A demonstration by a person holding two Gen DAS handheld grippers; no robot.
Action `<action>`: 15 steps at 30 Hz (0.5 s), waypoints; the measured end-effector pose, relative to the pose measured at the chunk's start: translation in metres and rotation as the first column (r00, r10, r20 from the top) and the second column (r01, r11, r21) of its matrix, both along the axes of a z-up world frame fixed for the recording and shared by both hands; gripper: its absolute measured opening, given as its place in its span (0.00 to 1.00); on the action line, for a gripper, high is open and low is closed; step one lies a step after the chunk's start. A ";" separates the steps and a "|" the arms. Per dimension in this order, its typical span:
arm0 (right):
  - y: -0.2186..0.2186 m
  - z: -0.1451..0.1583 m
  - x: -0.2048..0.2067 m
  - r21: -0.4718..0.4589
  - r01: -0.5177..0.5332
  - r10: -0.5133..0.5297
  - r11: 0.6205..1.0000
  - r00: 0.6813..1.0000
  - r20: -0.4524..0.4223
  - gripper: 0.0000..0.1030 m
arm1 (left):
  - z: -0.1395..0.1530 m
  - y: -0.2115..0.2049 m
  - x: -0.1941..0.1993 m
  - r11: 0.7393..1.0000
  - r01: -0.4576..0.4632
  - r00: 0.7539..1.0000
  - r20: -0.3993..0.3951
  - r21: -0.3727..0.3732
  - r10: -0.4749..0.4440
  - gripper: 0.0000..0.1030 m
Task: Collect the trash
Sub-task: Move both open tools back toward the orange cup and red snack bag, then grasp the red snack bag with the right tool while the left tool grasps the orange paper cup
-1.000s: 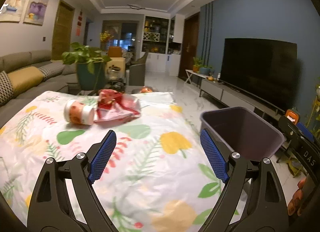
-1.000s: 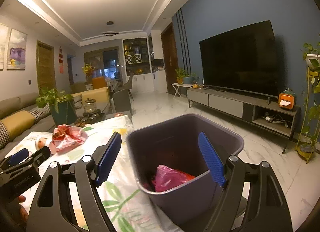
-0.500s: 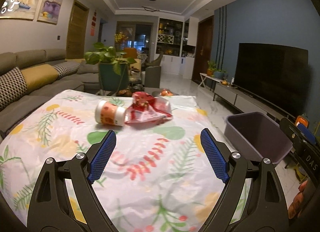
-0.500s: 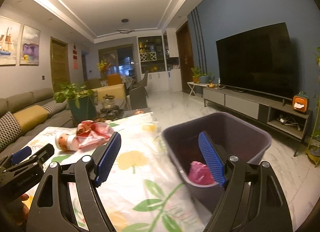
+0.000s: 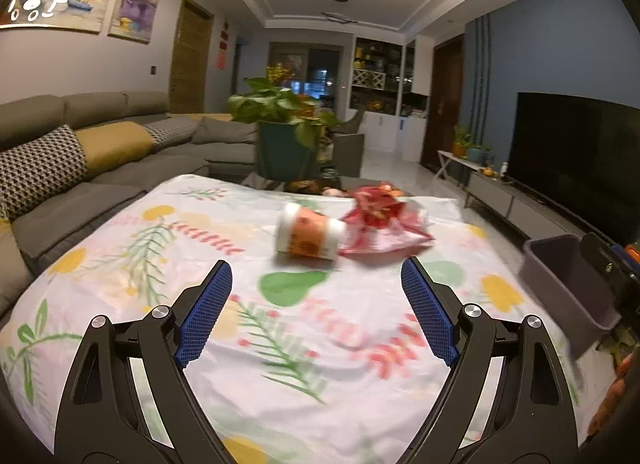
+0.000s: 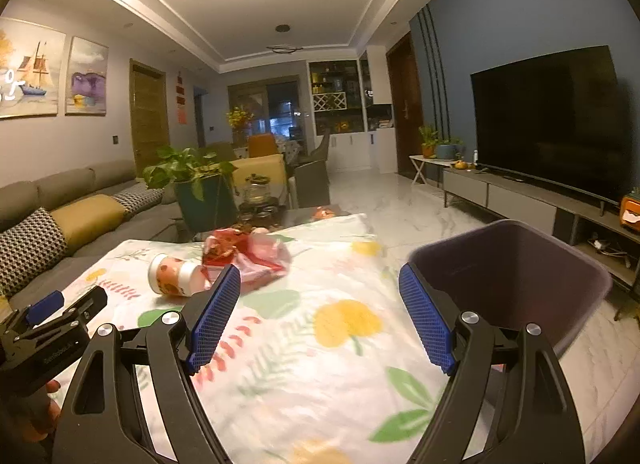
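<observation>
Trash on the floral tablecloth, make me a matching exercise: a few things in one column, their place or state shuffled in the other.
Things:
1. paper cup
2. red wrapper
3. bin
4. left gripper

States:
A. beside the table, standing on the floor
B. crumpled
C. lying on its side
D. jaws open, empty

Pairs: 1-C, 2-B, 3-A, 4-D

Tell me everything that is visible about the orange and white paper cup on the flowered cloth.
The orange and white paper cup lies on its side on the flowered tablecloth, toward the table's far end. Its body is orange with a darker printed pattern and white bands at both ends; a white lid seems fitted on one end. It looks like coated paper, not crushed. Its right end touches the crumpled red and pink wrapper. Neither gripper touches it.
</observation>
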State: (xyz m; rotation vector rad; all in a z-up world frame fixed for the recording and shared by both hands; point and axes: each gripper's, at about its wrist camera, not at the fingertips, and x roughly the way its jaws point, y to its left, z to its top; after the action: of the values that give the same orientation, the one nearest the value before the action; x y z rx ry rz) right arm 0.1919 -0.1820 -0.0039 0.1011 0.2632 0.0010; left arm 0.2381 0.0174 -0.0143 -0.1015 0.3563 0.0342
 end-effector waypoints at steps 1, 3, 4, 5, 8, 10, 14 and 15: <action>0.004 0.000 0.005 0.001 -0.008 0.008 1.000 1.000 -0.002 0.77 | -0.001 0.008 0.005 1.000 -0.006 1.000 0.000 -0.008 0.006 0.82; 0.013 -0.001 0.018 0.000 -0.025 0.025 1.000 1.000 -0.009 0.77 | -0.003 0.019 0.011 1.000 -0.012 1.000 0.001 -0.025 0.012 0.82; 0.018 -0.001 0.024 -0.003 -0.033 0.033 0.999 0.999 -0.014 0.77 | -0.003 0.026 0.017 0.999 -0.023 1.000 0.001 -0.030 0.023 0.82; 0.023 -0.002 0.030 -0.007 -0.041 0.041 0.999 0.999 -0.019 0.77 | -0.003 0.032 0.022 0.999 -0.032 0.999 0.003 -0.031 0.032 0.82; 0.037 -0.004 0.050 -0.020 -0.059 0.058 0.998 0.998 -0.034 0.77 | -0.003 0.044 0.036 0.999 -0.040 0.999 0.002 -0.032 0.040 0.82; 0.049 -0.006 0.065 -0.034 -0.072 0.070 0.997 0.997 -0.039 0.77 | -0.004 0.052 0.048 0.998 -0.042 0.999 0.001 -0.041 0.042 0.82; 0.067 -0.012 0.091 -0.044 -0.091 0.088 0.995 0.994 -0.059 0.77 | -0.007 0.061 0.065 0.998 -0.053 0.999 -0.005 -0.041 0.053 0.82; 0.073 -0.013 0.100 -0.044 -0.098 0.095 0.994 0.993 -0.068 0.77 | -0.008 0.062 0.068 0.998 -0.058 0.998 -0.004 -0.040 0.058 0.82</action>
State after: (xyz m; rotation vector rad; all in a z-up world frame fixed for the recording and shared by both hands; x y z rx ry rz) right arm 0.2922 -0.1088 -0.0166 0.0411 0.3335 0.0874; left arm 0.3059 0.0797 -0.0221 -0.1513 0.3572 0.0845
